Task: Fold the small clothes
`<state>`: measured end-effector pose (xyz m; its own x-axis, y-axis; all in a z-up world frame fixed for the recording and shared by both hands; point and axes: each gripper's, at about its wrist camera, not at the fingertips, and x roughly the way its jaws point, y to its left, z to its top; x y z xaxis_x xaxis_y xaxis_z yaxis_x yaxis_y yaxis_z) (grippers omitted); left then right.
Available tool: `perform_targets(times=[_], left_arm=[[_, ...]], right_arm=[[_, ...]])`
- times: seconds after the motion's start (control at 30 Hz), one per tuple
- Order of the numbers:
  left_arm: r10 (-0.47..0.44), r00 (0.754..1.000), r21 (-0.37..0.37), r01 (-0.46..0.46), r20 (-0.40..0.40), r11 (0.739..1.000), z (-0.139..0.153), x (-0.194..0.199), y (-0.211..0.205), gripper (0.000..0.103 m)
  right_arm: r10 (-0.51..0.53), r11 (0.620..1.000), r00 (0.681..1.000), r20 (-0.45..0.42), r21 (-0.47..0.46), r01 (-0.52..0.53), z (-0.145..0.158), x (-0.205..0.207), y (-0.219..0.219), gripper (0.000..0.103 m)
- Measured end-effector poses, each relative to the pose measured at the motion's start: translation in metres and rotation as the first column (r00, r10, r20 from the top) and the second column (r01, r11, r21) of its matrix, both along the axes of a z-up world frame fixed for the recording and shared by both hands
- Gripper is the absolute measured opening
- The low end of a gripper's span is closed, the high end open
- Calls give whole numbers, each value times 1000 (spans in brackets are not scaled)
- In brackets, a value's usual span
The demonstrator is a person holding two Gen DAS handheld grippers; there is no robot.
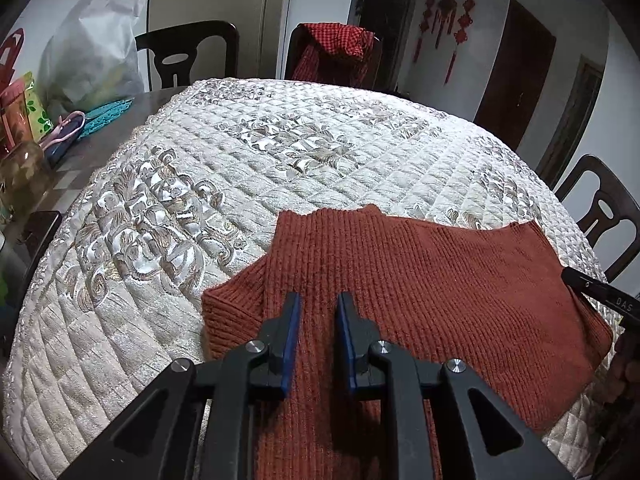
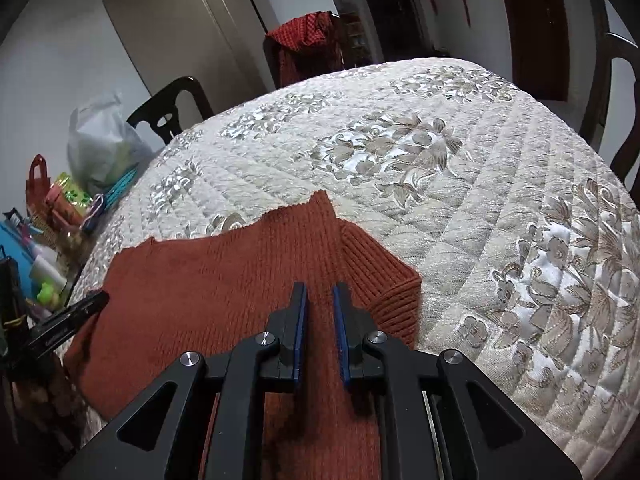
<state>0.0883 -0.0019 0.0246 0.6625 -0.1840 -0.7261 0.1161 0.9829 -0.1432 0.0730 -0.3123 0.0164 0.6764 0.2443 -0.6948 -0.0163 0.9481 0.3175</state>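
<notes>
Rust sweater [image 1: 420, 280] on the quilt [image 1: 240, 160], at its near edge, both sleeves apparently folded in; the crosswise body folds seem still to come. Its long axis runs across the near edge. Left gripper [image 1: 318, 304] and right gripper [image 2: 320, 294] hover above it, jaws slightly parted, empty.

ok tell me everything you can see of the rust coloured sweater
The rust-orange sweater is a ribbed knit lying flat on the quilted cream tablecloth, near the table's front edge. Its sleeves appear folded in: a ribbed cuff shows at the left side in the left wrist view and another at the right side in the right wrist view. The far edge is uneven, with a raised middle part. The left gripper and right gripper are above it, jaws slightly apart with nothing pinched.
</notes>
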Motion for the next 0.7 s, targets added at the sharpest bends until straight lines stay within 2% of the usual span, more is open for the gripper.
perform_targets(times=[0.4, 0.7], left_arm=[[-6, 1000, -10, 6, -5, 1000, -1, 2, -1, 23], [-6, 1000, 23, 6, 27, 1000, 10, -8, -2, 24]], right_arm=[[4, 1000, 1000, -5, -10, -4, -1, 2, 1, 13], [15, 999, 1000, 17, -43, -14, 12, -8, 11, 13]])
